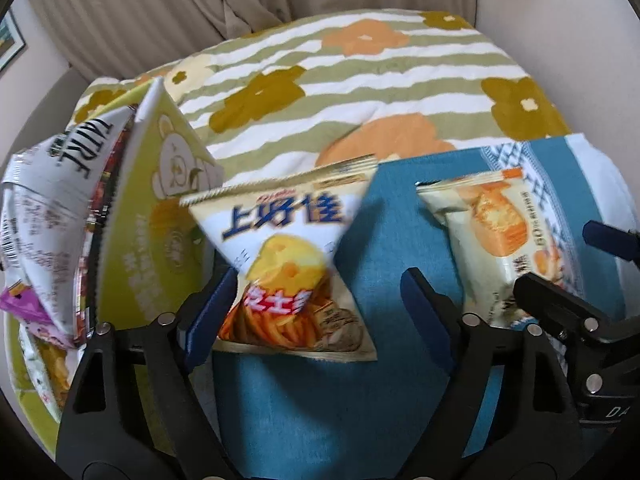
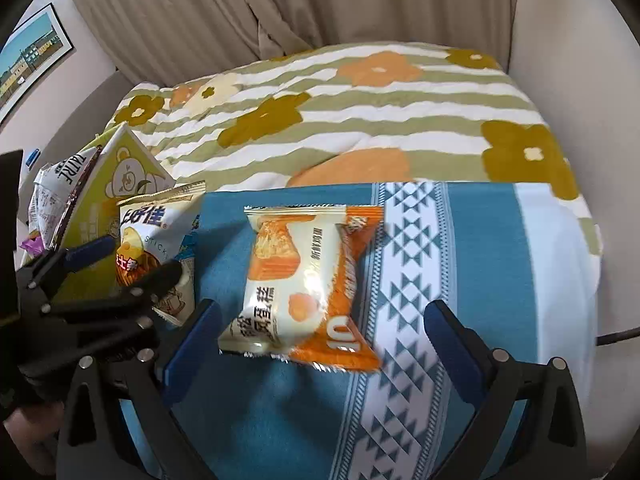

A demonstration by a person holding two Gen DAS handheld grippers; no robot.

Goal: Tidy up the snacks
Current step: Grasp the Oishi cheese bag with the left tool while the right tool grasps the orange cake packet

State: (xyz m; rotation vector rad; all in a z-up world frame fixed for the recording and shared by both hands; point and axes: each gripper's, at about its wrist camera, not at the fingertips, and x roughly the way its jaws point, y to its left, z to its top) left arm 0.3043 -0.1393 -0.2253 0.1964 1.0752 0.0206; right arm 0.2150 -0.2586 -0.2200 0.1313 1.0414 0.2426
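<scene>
The chip bag (image 1: pixel 288 268) lies on the blue cloth (image 1: pixel 360 400), straight ahead of the left gripper (image 1: pixel 316 316) and between its 2 jaws. Its long axis runs away from the gripper, along the fingers. The left pad seems to touch the bag's edge, the right pad stands apart from it; the jaws are spread and nothing is clamped.

The cake pack (image 2: pixel 304 284) lies on the same cloth, between the jaws of the right gripper (image 2: pixel 320 340), long axis also along the fingers. Both pads stand clear of it, so this gripper is released too. Each pack is nearer its own gripper; the 2 packs lie side by side, apart.

Judged from this, the next move calls for both jaws to be pressed inward across the packs' short width.

The box (image 1: pixel 152 240), already stuffed with packets, is shown well in the left view, just beside the chip bag; in the right view it is half hidden by the left gripper. The white patterned stripe (image 2: pixel 400 320) is plain only in the right view.
</scene>
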